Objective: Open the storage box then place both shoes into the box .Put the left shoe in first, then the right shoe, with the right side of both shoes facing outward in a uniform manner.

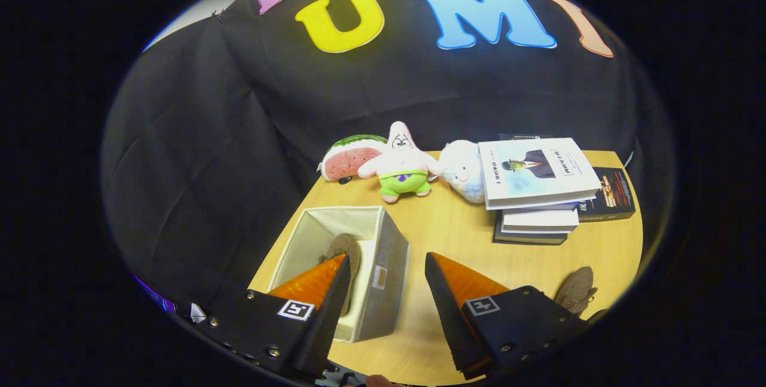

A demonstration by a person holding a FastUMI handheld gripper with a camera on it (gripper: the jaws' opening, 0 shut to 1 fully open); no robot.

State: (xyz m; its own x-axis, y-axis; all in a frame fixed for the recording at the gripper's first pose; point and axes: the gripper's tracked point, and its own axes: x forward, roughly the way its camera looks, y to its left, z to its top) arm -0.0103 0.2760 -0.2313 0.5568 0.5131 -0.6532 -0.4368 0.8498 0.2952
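Storage box under open-fingered hand-held gripper

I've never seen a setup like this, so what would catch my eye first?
Probably the row of plush toys at the table's far edge, beside a stack of books. Nearer, an open storage box holds one shoe just ahead of the hand-held gripper, whose fingers are spread wide, empty. A second shoe lies on the table.

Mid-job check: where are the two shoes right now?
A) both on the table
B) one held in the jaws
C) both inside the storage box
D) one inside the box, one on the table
D: one shoe stands inside the open storage box, the other shoe lies on the table beyond the gripper, whose jaws stand open and empty.
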